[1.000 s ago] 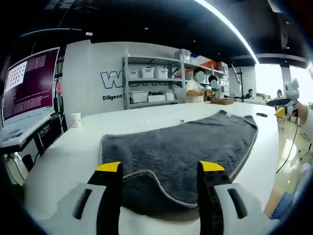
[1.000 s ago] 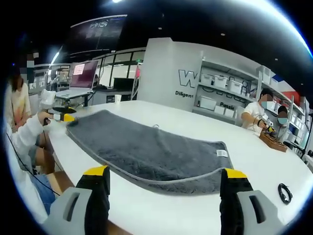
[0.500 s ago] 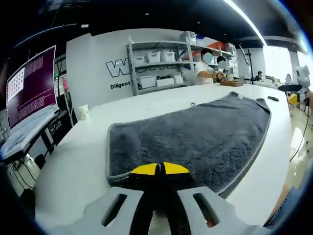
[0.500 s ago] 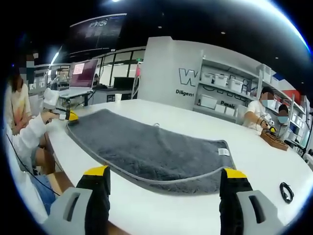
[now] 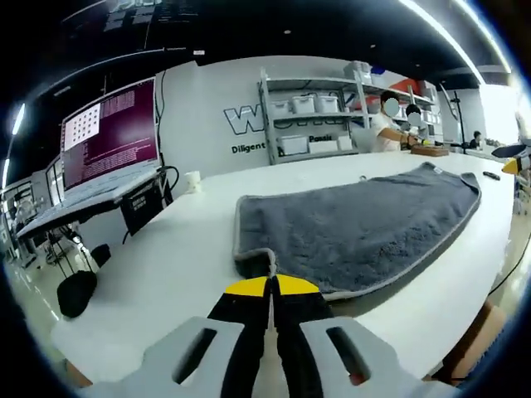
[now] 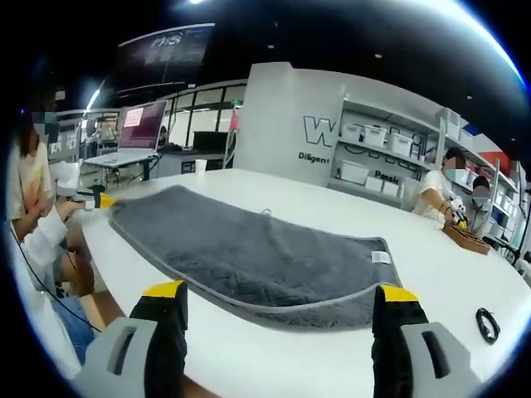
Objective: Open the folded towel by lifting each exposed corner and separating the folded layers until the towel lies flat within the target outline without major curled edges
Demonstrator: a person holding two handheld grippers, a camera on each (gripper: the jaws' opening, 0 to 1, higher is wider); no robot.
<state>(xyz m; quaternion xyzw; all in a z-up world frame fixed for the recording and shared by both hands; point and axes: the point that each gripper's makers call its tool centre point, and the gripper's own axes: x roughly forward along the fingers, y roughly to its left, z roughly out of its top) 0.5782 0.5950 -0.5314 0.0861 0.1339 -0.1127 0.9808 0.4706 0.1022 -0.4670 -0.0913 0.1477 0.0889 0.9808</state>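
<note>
At 6 o'clock in the left gripper view, your left gripper (image 5: pixel 270 286) has its yellow-tipped jaws pressed together over the near corner of the towel (image 5: pixel 365 224), which bunches into a small raised fold just ahead of the tips; whether every layer or only the top one is pinched cannot be told. The towel lies on the white table (image 5: pixel 158 274), running away toward 2 o'clock. In the right gripper view, your right gripper (image 6: pixel 282 300) hangs released, jaws wide apart, just short of the towel's opposite end, where a second layer shows under the piped edge at 6 o'clock and a white label (image 6: pixel 381 257) sits near the corner at 3 o'clock. Note the following risks. If the pinch has taken both layers, lifting will drag the whole towel instead of opening the fold. If only the piping is held, the corner can slip free as load builds. With the right end unrestrained, a pull toward you will likely slide the towel across the smooth table and skew it; no target outline can be made out, so placement cannot be verified. A fast lift may leave the far edge curled under. The cable (image 6: pixel 484 326) at 4 o'clock lies near enough to snag your right gripper.
</note>
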